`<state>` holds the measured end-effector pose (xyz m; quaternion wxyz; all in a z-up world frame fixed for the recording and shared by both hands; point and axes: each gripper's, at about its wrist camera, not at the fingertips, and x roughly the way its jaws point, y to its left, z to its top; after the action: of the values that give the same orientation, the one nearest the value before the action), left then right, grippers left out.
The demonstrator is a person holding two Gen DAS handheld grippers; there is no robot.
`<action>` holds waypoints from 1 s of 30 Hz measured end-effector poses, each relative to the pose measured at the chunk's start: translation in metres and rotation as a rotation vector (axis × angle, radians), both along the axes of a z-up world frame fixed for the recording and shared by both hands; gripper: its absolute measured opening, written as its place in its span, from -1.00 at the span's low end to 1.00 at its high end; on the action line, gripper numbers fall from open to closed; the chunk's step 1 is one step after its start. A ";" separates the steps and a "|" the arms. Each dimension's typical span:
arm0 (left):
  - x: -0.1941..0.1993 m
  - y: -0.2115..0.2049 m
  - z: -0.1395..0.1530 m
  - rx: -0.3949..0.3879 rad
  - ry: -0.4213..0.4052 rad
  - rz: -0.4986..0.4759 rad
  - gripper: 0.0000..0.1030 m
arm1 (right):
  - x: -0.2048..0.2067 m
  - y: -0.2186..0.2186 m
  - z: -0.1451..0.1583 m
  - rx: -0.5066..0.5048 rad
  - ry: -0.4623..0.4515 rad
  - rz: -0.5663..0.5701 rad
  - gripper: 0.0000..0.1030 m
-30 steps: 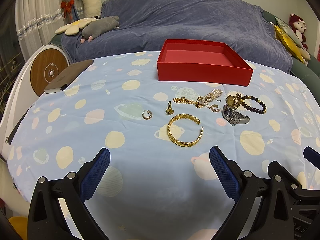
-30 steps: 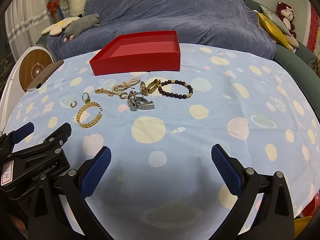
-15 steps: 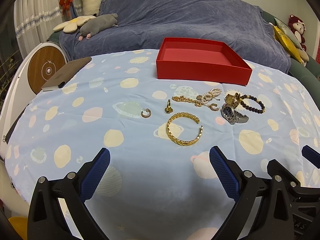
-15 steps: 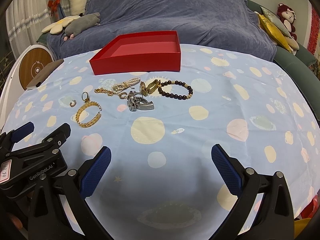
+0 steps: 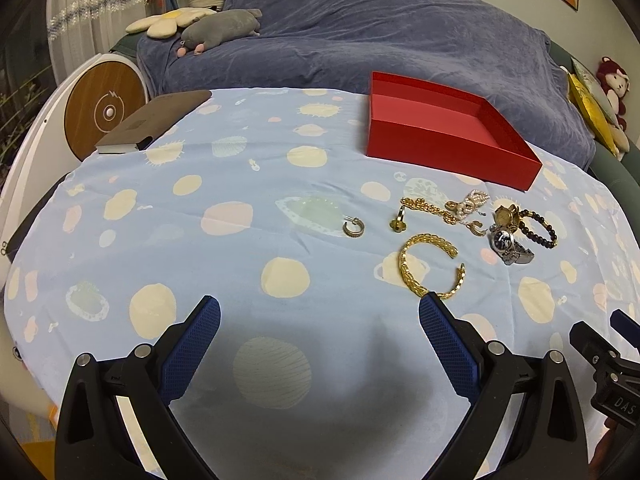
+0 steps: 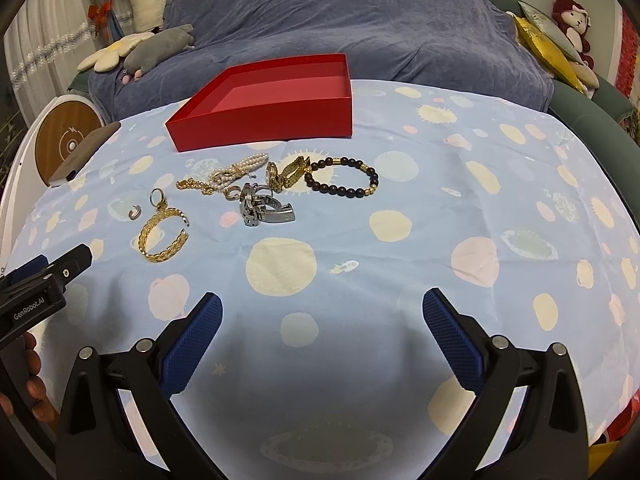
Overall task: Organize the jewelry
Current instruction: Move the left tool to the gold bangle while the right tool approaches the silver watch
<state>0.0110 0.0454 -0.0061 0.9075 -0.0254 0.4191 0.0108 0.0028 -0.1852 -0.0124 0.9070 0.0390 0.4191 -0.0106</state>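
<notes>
An empty red box (image 5: 448, 136) (image 6: 268, 108) stands at the far side of the table. In front of it lies jewelry: a gold cuff bracelet (image 5: 430, 266) (image 6: 162, 232), a hoop earring (image 5: 353, 227) (image 6: 135, 212), a gold ring (image 5: 398, 220) (image 6: 157, 197), a gold chain (image 5: 426, 206), pearls (image 6: 240, 166), a silver watch (image 5: 508, 246) (image 6: 264, 208), a gold watch (image 6: 286, 170) and a dark bead bracelet (image 5: 538, 226) (image 6: 342, 178). My left gripper (image 5: 318, 324) is open and empty, near the cuff. My right gripper (image 6: 322, 322) is open and empty, short of the watch.
The table wears a light blue spotted cloth (image 5: 240, 216). A brown notebook (image 5: 156, 120) lies at the far left edge beside a round wooden disc (image 5: 106, 112). A blue-covered sofa (image 6: 360, 32) with plush toys stands behind. The left gripper's body shows at the right wrist view's left edge (image 6: 36, 292).
My left gripper has swung left and moved forward, so the jewelry now sits to its right. My right gripper has edged forward toward the jewelry. Nothing on the table moved.
</notes>
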 end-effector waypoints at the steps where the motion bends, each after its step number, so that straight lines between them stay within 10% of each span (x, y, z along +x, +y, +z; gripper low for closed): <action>1: 0.000 0.002 -0.001 -0.002 0.002 0.002 0.88 | 0.001 0.001 0.000 0.001 0.002 0.003 0.90; 20: 0.035 -0.068 -0.019 0.007 0.035 -0.128 0.88 | 0.009 -0.013 -0.001 0.024 0.024 -0.024 0.90; 30: 0.046 -0.078 -0.036 0.029 0.064 -0.136 0.28 | 0.008 -0.023 -0.003 0.031 0.029 -0.037 0.90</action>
<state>0.0572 -0.0322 -0.0419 0.8927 0.0164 0.4483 -0.0440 0.0106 -0.2081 -0.0159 0.8998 0.0605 0.4316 -0.0217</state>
